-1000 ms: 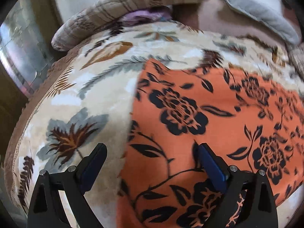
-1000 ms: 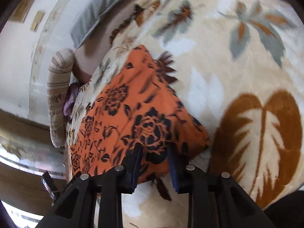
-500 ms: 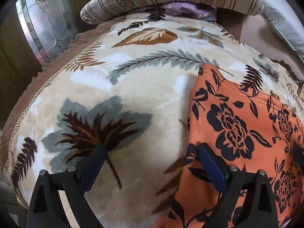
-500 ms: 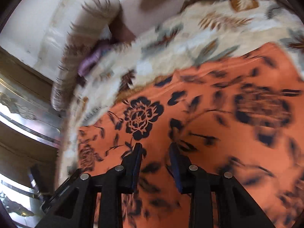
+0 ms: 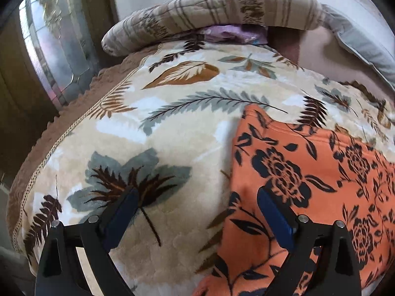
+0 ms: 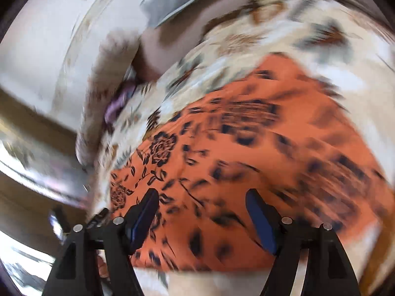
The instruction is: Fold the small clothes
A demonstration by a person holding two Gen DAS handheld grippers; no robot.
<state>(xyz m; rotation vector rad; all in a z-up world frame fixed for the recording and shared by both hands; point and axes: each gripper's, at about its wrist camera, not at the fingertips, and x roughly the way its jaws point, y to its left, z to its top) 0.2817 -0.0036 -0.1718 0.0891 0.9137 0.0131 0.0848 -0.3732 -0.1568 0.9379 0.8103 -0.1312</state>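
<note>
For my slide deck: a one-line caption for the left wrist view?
Open left tongs hover over the leaf-print blanket, straddling the edge of the orange floral garment.

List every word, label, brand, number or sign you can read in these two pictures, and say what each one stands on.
None: no readable text shows in either view.
Orange cloth: black flower print only.
Blanket: leaf pattern only.
Striped pillow: dark marks in its pattern are too blurred to read as letters.

Leaf-print blanket [image 5: 172, 133], striped bolster [image 5: 212, 9]
</note>
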